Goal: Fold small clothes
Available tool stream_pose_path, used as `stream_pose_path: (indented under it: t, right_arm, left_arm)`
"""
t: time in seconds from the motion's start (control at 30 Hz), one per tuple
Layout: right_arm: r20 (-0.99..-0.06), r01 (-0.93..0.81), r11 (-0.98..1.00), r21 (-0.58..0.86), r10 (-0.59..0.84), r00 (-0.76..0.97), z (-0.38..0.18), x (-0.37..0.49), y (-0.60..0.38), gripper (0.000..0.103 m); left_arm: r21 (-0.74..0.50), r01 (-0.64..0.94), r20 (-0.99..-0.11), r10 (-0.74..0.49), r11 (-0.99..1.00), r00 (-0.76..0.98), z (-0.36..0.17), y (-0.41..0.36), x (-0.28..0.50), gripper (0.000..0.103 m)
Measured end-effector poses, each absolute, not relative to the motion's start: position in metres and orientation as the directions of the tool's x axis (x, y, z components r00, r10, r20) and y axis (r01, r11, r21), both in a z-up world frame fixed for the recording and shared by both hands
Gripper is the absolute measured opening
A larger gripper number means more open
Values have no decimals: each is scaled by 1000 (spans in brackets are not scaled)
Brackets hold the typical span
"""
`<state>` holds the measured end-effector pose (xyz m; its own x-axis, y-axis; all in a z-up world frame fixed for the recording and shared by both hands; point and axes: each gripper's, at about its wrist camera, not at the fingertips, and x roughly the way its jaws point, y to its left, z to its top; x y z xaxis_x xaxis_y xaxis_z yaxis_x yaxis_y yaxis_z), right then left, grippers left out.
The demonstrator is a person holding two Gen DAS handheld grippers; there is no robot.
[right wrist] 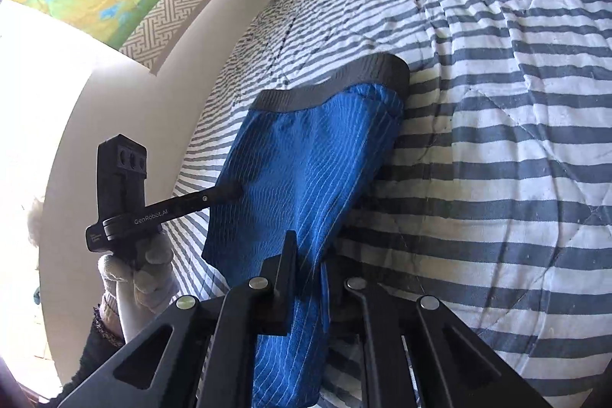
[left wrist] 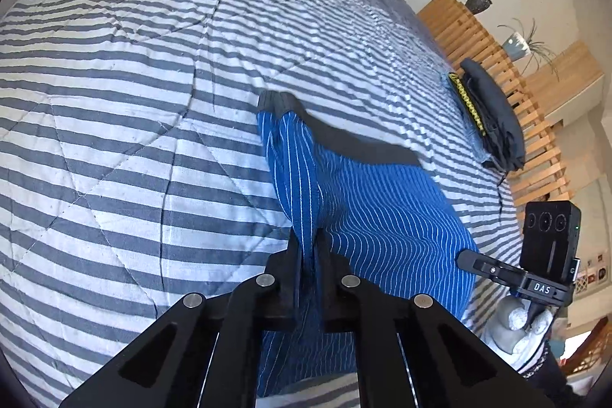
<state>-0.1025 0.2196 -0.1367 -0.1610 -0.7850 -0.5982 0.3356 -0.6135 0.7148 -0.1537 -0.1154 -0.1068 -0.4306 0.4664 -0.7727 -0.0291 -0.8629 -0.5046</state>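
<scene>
Both pairs of fingers [left wrist: 308, 247] [right wrist: 310, 255] pinch blue striped shorts [left wrist: 367, 201] over a grey-striped quilt [left wrist: 134, 83]; slatted wooden rack [left wrist: 493, 41] beyond.

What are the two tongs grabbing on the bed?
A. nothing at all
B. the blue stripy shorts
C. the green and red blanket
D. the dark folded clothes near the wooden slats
B: the left tongs and the right tongs are each shut on an edge of the blue stripy shorts, while the dark folded clothes lie apart on the striped quilt.
</scene>
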Motion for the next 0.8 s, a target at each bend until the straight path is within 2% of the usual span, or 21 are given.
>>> stream_pose_path:
  t: [0.23, 0.43, 0.6, 0.8]
  right_arm:
    - [-471, 391, -538, 747, -843, -261, -71, -70, 269, 8]
    - [-437, 484, -537, 691, -844, -311, -14, 8, 308, 8]
    - [-485, 446, -569, 691, -822, -299, -25, 47, 328, 8]
    - [-581, 287, -633, 719, -774, -252, -97, 3, 330, 8]
  left_arm:
    - [-583, -112, -669, 554, -805, -496, -32, -100, -90, 5]
    - [-600, -165, -656, 599, -783, -460, 9, -70, -3, 5]
    - [-634, -98, -698, 622, -767, -354, -28, -57, 8, 5]
    - [-676, 49, -707, 629, -735, -324, -97, -60, -60, 5]
